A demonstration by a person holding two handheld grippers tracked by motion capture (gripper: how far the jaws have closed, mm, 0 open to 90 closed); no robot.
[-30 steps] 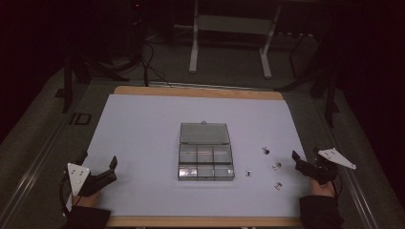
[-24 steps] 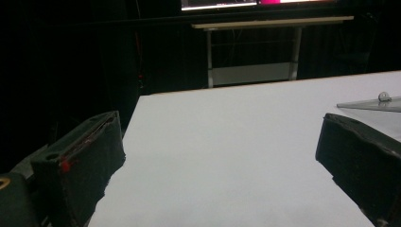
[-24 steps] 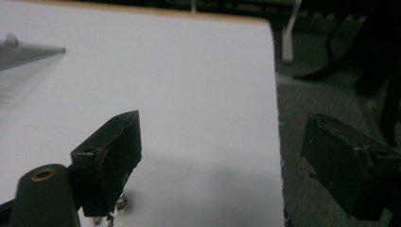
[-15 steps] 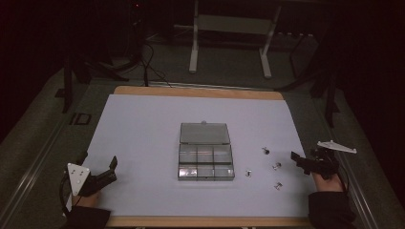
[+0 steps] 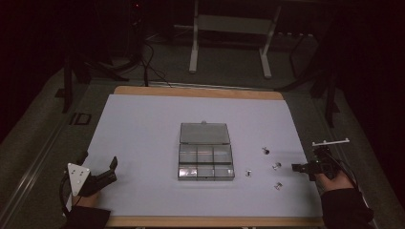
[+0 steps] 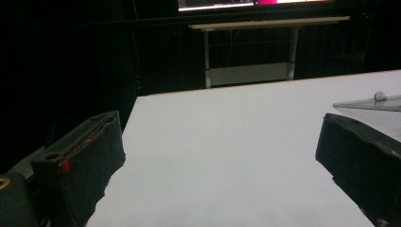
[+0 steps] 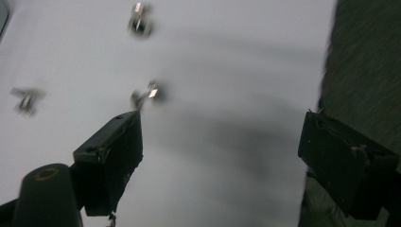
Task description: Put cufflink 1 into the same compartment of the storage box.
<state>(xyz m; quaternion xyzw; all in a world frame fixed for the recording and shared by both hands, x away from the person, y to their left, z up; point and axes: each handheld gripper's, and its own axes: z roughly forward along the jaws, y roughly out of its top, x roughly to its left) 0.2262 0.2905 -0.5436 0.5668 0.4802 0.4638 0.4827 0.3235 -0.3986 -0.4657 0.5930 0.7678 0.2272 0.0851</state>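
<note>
Right gripper [image 5: 298,167]: fingers spread, lower right of frame, near small metal screws [image 5: 276,166].
Left gripper [image 5: 102,168]: fingers spread, lower left.

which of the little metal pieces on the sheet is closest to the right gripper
The small shiny metal piece just left of the right gripper. The other three lie farther off: one toward the clear plastic compartment box, one farther up the sheet, one nearer the person.

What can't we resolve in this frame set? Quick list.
- Small metal parts: high view, too small to tell their type; right gripper view, motion blur smears them.
- Compartment box: high view, contents too small and dim, a few glints at most.
- Box lid: left gripper view, cut off by the right edge and the jaw in front.
- Right tongs: high view, too small and dark to read the jaw gap.
</note>
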